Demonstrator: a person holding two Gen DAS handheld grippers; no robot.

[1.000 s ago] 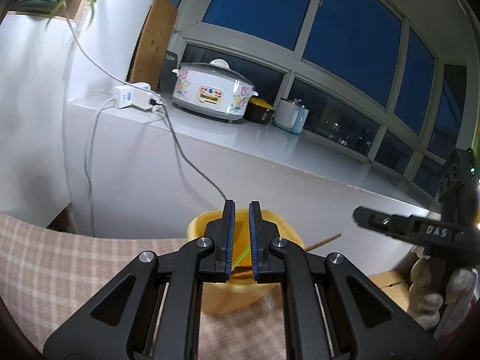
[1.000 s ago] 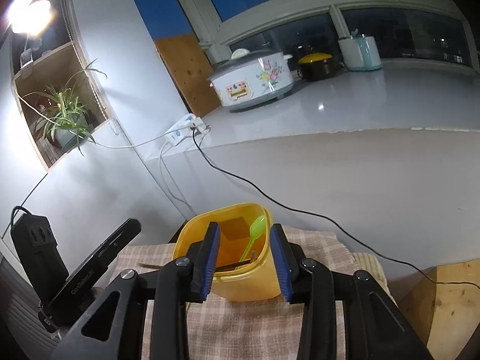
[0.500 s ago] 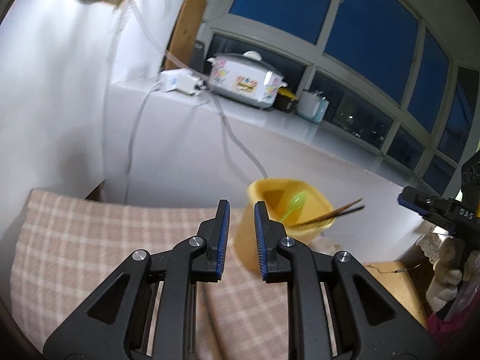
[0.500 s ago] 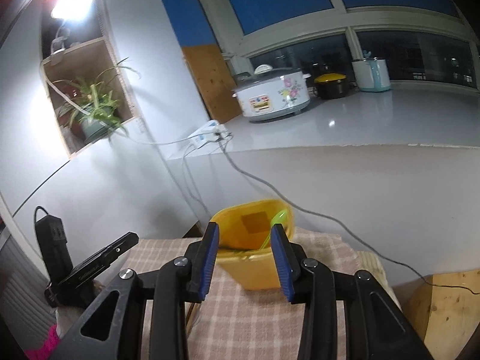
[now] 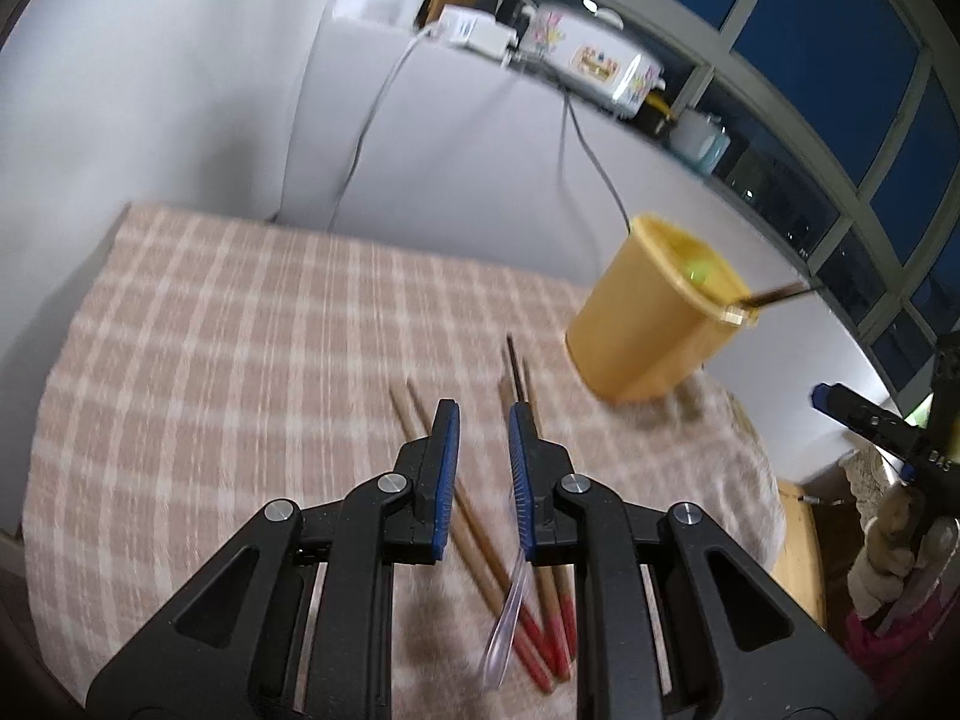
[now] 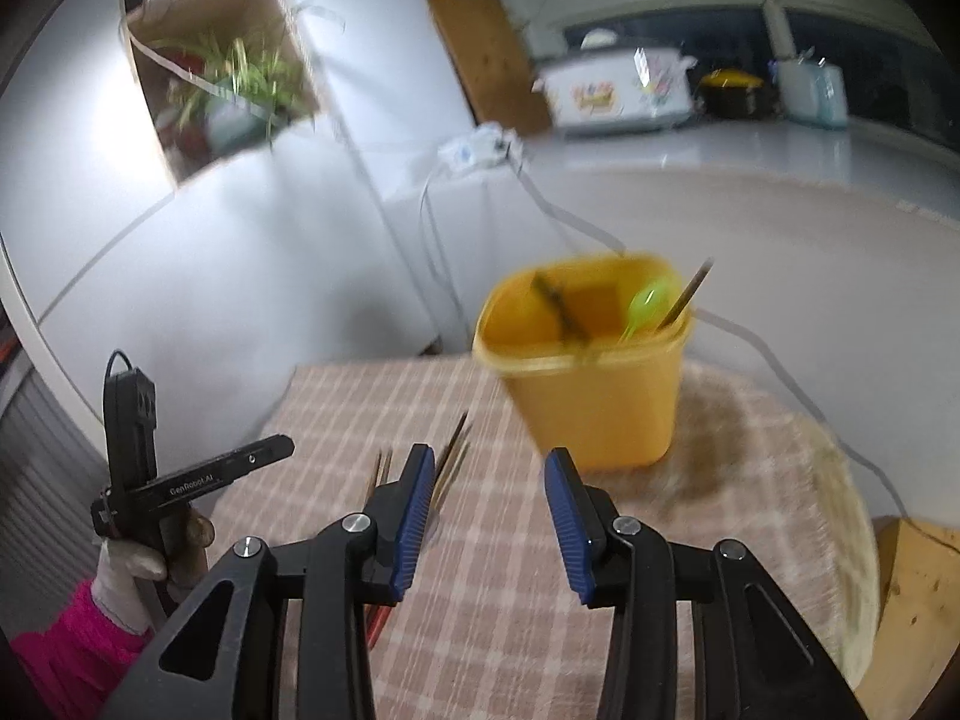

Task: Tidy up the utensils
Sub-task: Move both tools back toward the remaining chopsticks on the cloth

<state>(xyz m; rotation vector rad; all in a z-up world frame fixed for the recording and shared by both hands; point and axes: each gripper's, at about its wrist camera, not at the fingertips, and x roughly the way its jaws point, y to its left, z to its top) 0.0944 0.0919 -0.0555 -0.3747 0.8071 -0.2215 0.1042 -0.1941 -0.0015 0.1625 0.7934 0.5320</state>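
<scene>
We see a surface [image 5: 198,324] covered with a pink and cream checked cloth, set against a white wall below a long windowsill. On the sill stand a flowered rice cooker [image 5: 594,63] and a white power strip [image 5: 474,36], its cables trailing down the wall. At the far right part of the cloth stands a yellow tub [image 5: 648,330], upright. In it lean a green spoon [image 6: 648,303] and a dark chopstick [image 6: 690,294] that sticks out over the rim.

Nearer to us, several wooden chopsticks [image 5: 480,540] with red ends lie flat on the cloth, roughly side by side, and a clear plastic spoon [image 5: 507,618] lies across them near those red ends.

Our left gripper [image 5: 483,438] hangs over these chopsticks; its jaws stand a narrow gap apart and we see nothing pressed between the blue pads. Whether they touch the sticks we cannot tell.

Our right gripper [image 6: 489,489] points toward the tub; its jaws are opening, moderately wide, with only cloth between them. A pink sleeve [image 6: 66,642] and a white-gloved hand [image 6: 129,570] hold the left tool's handle.
</scene>
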